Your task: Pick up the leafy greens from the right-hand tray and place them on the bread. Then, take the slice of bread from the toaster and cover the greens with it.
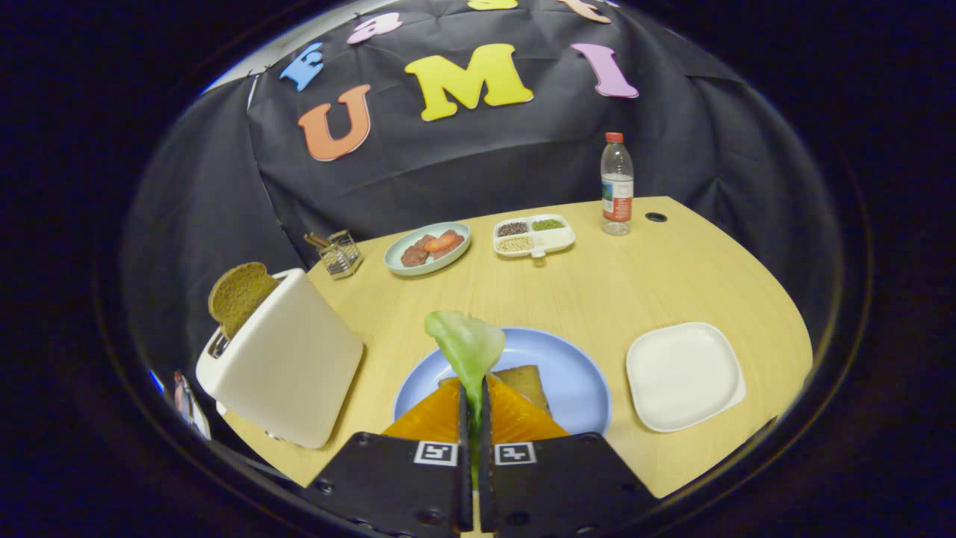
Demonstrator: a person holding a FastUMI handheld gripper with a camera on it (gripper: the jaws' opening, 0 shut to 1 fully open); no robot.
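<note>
Pinching leafy greens, fingers closed tight, above bread on blue plate.

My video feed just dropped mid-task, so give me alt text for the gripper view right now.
The gripper is shut on a green leaf, held over the bread on the blue plate. To the left a white toaster holds a brown bread slice; to the right sits an empty white tray on the wooden table.

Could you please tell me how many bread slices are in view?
2: one bread slice stands in the toaster; the other lies on the blue plate, beyond the claw.
</note>
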